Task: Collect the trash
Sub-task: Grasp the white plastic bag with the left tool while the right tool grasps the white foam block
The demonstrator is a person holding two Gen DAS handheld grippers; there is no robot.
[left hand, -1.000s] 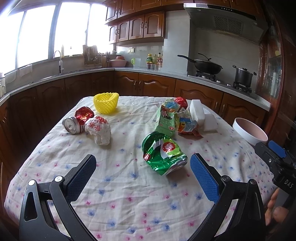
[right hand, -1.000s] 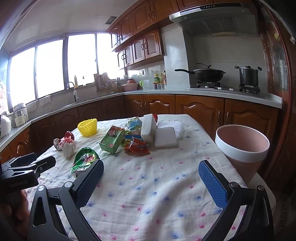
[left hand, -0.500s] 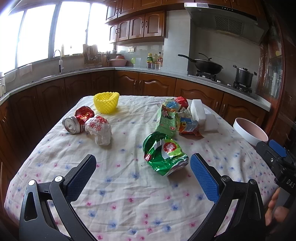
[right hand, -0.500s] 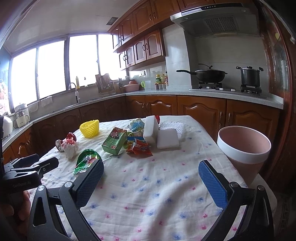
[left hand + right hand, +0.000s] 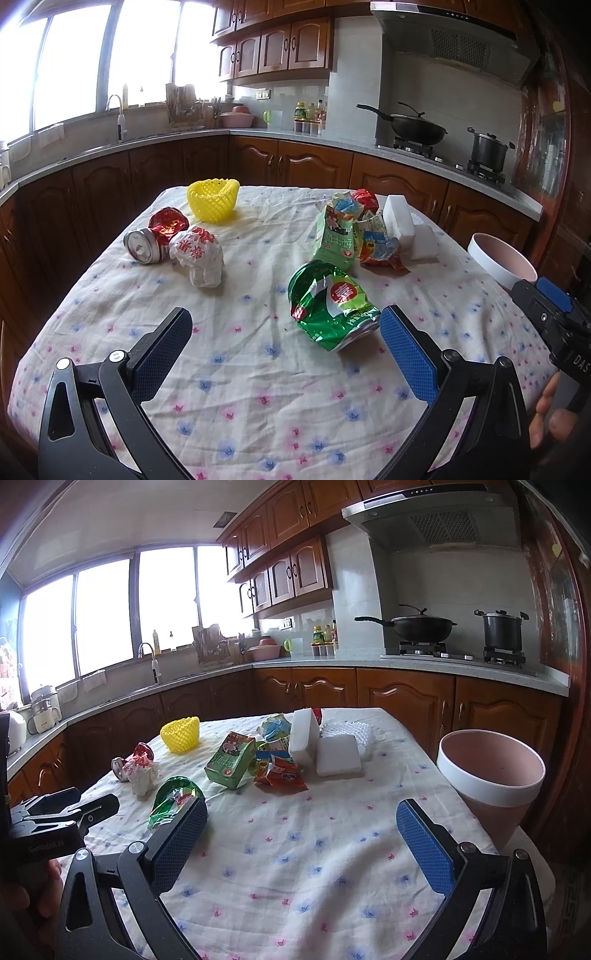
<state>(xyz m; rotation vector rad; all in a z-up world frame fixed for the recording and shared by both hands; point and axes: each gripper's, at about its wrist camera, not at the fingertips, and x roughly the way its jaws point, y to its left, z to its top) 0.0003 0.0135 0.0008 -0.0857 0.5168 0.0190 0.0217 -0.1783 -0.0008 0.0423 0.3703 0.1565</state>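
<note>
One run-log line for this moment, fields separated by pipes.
left gripper: open, empty | right gripper: open, empty | nearest trash: green wrapper on table | bin: at table's right edge, nothing visible inside

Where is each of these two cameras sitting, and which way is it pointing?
Left wrist: on the open left gripper, facing across the table at the green wrapper; a hand shows at right.
Right wrist: on the open right gripper, facing the table and pink bin.
Shared: yellow net, green carton, stove.

Wooden kitchen cabinets point(image 5: 288, 568) — bright windows point(image 5: 74, 62) — grey countertop point(image 5: 332, 661).
</note>
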